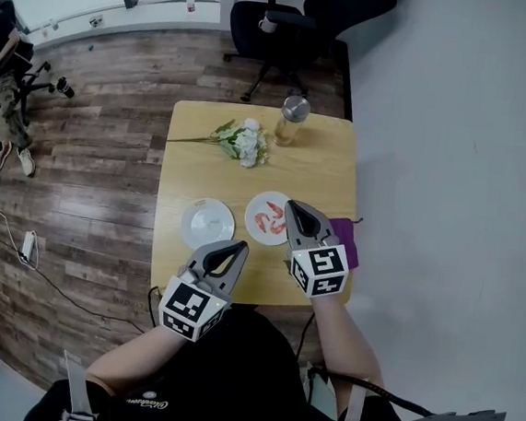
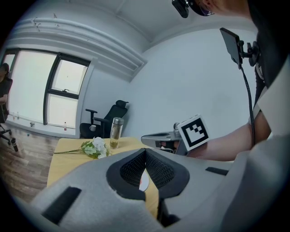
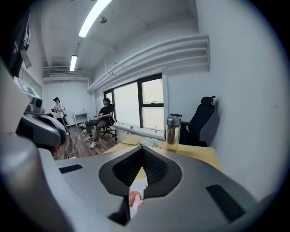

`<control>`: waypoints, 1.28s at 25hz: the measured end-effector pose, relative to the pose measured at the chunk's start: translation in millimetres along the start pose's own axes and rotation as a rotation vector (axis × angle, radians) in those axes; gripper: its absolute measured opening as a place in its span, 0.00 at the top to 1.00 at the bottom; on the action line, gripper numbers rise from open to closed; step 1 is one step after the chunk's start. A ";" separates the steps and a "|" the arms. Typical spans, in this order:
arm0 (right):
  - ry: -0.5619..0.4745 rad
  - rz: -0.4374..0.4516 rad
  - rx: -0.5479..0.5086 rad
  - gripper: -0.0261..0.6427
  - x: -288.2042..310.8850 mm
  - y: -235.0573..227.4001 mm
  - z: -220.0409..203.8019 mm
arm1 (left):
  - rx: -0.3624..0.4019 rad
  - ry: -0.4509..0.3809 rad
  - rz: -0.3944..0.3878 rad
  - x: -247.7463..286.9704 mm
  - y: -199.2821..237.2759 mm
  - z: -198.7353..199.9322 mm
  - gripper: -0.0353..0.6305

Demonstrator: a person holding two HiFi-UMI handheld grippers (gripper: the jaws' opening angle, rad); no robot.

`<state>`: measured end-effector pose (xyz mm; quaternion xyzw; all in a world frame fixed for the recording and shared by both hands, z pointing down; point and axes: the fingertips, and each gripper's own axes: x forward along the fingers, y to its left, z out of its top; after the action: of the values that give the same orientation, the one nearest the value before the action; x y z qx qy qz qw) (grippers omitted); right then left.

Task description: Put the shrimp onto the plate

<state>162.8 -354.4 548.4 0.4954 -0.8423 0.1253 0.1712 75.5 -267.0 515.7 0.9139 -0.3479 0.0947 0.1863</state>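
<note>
Right gripper [image 1: 293, 206]: jaws pressed together at the tips, nothing between them. It hangs over the right edge of the shrimp plate [image 1: 262, 201], and through the gap beneath its tips the right gripper view looks down on the shrimp [image 1: 268, 220], which lie on that plate.

Left gripper [image 1: 238, 247]: jaws likewise pressed together and empty, held near the front-left of the shrimp plate, between it and the empty plate [image 1: 196, 231] just to its left.

Surroundings: a purple cloth [image 1: 345, 241] lies just right of the shrimp plate. Flowers [image 1: 244, 143] and a bottle [image 1: 292, 120] stand well behind it on the table [image 1: 202, 171].

Assessment: if the shrimp are meant for the empty plate, no pick has begun.

Hazards:
- Lowering closed jaws onto the shrimp would push them about or off the rim, so the jaws must spread first.
- The shrimp look small, curved and likely slick, so a shallow pinch could let one slip out during the carry between the plates.
- Pressing down at the rim could tip or slide the light plate toward the table edge.
- The two grippers are near each other and could collide over the shrimp plate.
</note>
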 end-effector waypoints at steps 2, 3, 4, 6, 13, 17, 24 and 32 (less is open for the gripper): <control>-0.036 -0.016 0.024 0.96 -14.1 2.5 11.2 | 0.002 -0.003 0.003 -0.7 -0.2 0.8 0.94; -0.050 -0.026 0.037 0.96 -20.5 3.7 14.9 | 0.006 -0.005 0.003 -0.8 -0.3 1.5 0.94; -0.062 -0.035 0.049 0.96 -27.0 5.1 17.5 | 0.011 -0.007 0.001 -0.6 -0.9 2.3 0.94; -0.086 -0.046 0.071 0.96 -39.8 8.7 20.6 | 0.018 -0.008 -0.001 0.0 -2.0 3.4 0.94; -0.135 -0.041 0.104 0.96 -78.2 33.3 22.5 | 0.029 -0.021 0.003 1.6 -2.7 10.1 0.94; -0.129 -0.022 0.132 0.96 -93.4 50.4 14.0 | 0.040 -0.023 -0.003 2.2 -5.7 13.3 0.94; -0.127 -0.008 0.157 0.96 -102.1 61.6 5.9 | 0.056 -0.016 -0.026 6.1 -15.1 15.7 0.94; -0.130 -0.017 0.149 0.96 -106.3 60.3 7.9 | 0.070 -0.023 -0.025 5.6 -17.2 16.8 0.94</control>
<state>156.4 -244.4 494.9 0.5211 -0.8357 0.1538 0.0798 91.9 -265.4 497.3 0.9253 -0.3348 0.0941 0.1512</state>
